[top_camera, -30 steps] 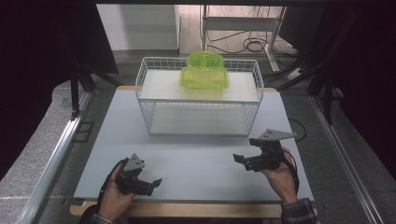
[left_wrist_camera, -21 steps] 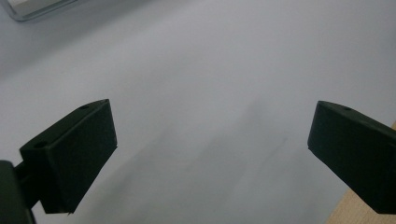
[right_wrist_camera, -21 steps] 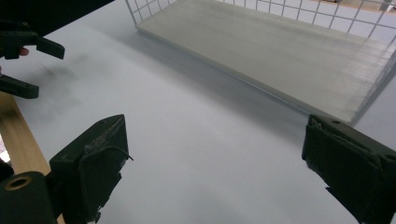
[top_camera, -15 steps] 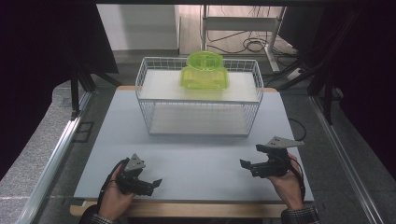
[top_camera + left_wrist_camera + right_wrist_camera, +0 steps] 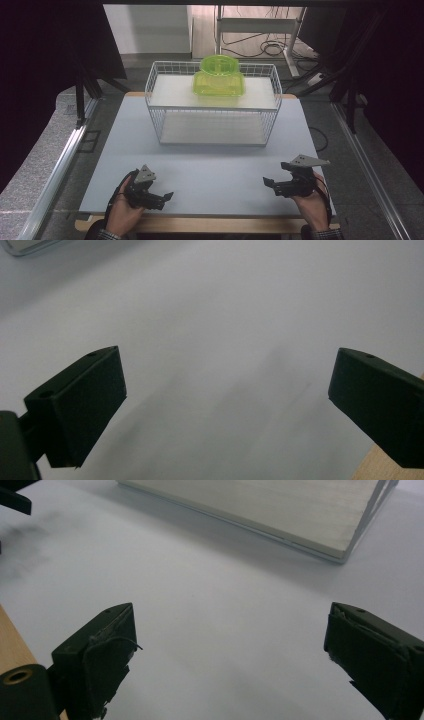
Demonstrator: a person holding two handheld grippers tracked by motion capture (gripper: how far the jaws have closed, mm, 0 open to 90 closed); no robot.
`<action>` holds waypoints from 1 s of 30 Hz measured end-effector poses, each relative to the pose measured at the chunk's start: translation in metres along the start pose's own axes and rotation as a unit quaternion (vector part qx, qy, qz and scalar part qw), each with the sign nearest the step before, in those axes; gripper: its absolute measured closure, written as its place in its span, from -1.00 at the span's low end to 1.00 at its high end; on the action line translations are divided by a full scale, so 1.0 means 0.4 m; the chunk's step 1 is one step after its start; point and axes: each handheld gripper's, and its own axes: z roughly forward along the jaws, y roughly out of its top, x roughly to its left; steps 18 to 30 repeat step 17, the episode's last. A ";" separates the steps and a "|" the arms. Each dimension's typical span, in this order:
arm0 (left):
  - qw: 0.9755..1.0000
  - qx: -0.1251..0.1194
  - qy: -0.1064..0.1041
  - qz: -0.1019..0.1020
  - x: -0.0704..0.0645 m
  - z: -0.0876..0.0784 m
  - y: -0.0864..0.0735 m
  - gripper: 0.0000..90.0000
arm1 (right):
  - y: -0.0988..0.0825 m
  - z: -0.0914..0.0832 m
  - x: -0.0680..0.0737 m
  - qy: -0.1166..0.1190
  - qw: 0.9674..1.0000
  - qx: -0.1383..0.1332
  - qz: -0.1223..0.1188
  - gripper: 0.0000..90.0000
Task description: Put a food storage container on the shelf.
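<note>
Green container (image 5: 219, 76) atop wire rack (image 5: 170, 100), well apart from both tools.

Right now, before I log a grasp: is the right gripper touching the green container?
Apart. The high view shows the right gripper at the table's near edge, while the green container sits on the wire rack, with bare table between them.

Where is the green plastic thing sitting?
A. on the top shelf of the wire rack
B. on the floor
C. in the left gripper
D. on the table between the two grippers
A: the green plastic thing rests on the upper shelf of the white wire rack, far from both grippers.
</note>
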 end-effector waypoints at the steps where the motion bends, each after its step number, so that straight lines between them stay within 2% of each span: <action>1: 1.000 0.001 0.000 0.000 0.000 0.000 0.000 -0.96 | -0.003 0.001 0.000 -0.001 1.000 0.002 0.000 -0.85; 8: 1.000 0.005 -0.001 0.002 0.000 0.003 -0.001 -0.95 | -0.026 0.019 -0.002 -0.017 0.999 0.025 -0.012 -0.85; 15: 1.000 0.013 -0.002 0.002 0.000 0.006 -0.001 -0.95 | -0.038 0.038 -0.003 -0.019 0.999 0.044 -0.015 -0.85; 30: 1.000 0.014 -0.001 0.002 0.000 0.007 0.000 -0.95 | -0.039 0.040 -0.004 -0.019 0.999 0.046 -0.014 -0.85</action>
